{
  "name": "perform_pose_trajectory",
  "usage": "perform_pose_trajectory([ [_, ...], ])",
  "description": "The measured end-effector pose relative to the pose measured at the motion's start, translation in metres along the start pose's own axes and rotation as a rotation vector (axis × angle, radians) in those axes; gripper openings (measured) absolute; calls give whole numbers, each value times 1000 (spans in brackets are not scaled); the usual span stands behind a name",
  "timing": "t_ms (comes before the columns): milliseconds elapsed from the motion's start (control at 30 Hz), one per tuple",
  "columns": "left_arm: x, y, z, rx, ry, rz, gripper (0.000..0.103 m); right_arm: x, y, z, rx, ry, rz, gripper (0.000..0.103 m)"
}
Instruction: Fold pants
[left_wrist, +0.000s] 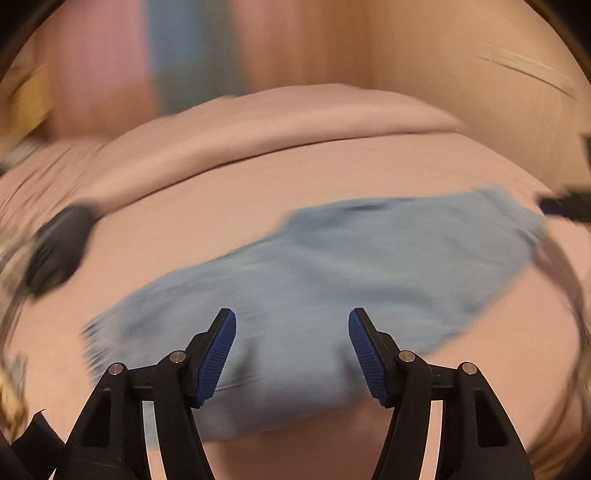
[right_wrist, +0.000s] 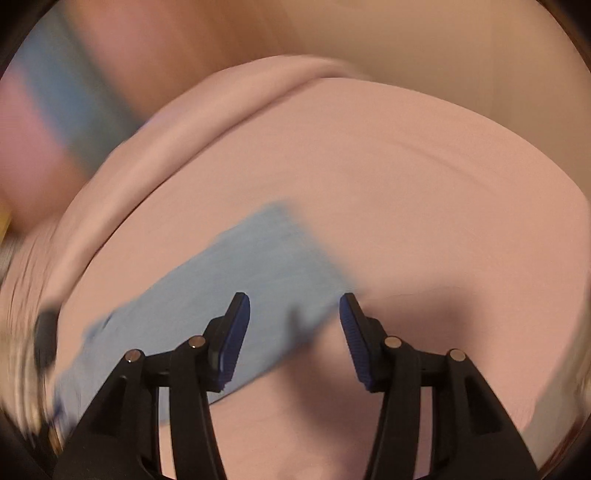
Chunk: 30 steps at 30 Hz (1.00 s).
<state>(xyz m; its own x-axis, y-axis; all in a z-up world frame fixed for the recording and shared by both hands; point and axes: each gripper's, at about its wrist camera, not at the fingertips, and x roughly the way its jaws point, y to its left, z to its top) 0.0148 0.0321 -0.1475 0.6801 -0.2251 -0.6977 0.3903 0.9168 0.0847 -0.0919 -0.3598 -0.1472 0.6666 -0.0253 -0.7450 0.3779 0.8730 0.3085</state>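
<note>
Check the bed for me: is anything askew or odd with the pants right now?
Nothing looks damaged. The light blue pants lie flat on the pink bedsheet, running diagonally rather than square to the bed's edge. Both the left tongs and right tongs are open and empty. Motion blur hides finer wrinkles.

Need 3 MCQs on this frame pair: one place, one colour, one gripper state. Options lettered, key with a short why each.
1. Where do the pants lie?
A. flat on the pink bedsheet
B. draped over a chair
C. hanging from a gripper

2. What colour are the pants?
A. black
B. light blue
C. red

3. How does the left gripper stand?
A. shut on the pants
B. shut on nothing
C. open, with nothing between its pads

Key:
1 A: both wrist views show the cloth spread on the sheet.
2 B: pale blue against pink.
3 C: a clear gap separates the blue pads; the right gripper is open too.
</note>
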Motion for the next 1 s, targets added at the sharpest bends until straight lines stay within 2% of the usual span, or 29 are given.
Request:
perform_pose_trajectory([
  [67, -1, 34, -5, -87, 5, 64, 63, 11, 53, -9, -160, 60, 154, 34],
  [133, -1, 58, -11, -116, -9, 133, 63, 20, 105, -23, -294, 111, 292, 27],
  [233, 19, 87, -25, -106, 52, 278, 63, 37, 167, -48, -457, 170, 411, 26],
  [267, 28, 97, -30, -112, 88, 305, 73, 44, 182, -61, -503, 205, 440, 26],
  [300, 37, 115, -39, -161, 107, 258, 76, 55, 198, -72, -554, 244, 457, 26],
  [333, 40, 124, -43, -211, 99, 226, 83, 68, 212, -89, -633, 291, 435, 23],
  [367, 43, 132, -45, -254, 96, 208, 89, 84, 222, -105, -715, 349, 377, 23],
  [400, 45, 139, -46, -282, 94, 197, 91, 89, 229, -122, -797, 346, 312, 25],
  [433, 46, 142, -44, -298, 93, 189, 92, 82, 233, -127, -846, 309, 307, 29],
  [500, 47, 140, -38, -306, 97, 187, 92, 76, 244, -128, -942, 363, 300, 29],
  [567, 37, 137, -34, -288, 74, 198, 92, 78, 247, -104, -876, 454, 391, 27],
  [600, 29, 134, -36, -276, 55, 206, 92, 77, 251, -85, -830, 449, 431, 25],
  [667, 10, 129, -32, -249, 1, 246, 92, 80, 256, -54, -769, 398, 456, 26],
  [733, -9, 129, -25, -245, -68, 282, 92, 96, 266, -15, -646, 365, 493, 34],
  [800, -20, 133, -18, -255, -114, 291, 92, 114, 276, 8, -551, 363, 516, 40],
  [867, -24, 132, -11, -259, -138, 246, 92, 136, 282, 25, -486, 388, 507, 41],
  [1000, -11, 115, 3, -240, -144, 69, 92, 195, 306, 36, -413, 546, 430, 42],
])
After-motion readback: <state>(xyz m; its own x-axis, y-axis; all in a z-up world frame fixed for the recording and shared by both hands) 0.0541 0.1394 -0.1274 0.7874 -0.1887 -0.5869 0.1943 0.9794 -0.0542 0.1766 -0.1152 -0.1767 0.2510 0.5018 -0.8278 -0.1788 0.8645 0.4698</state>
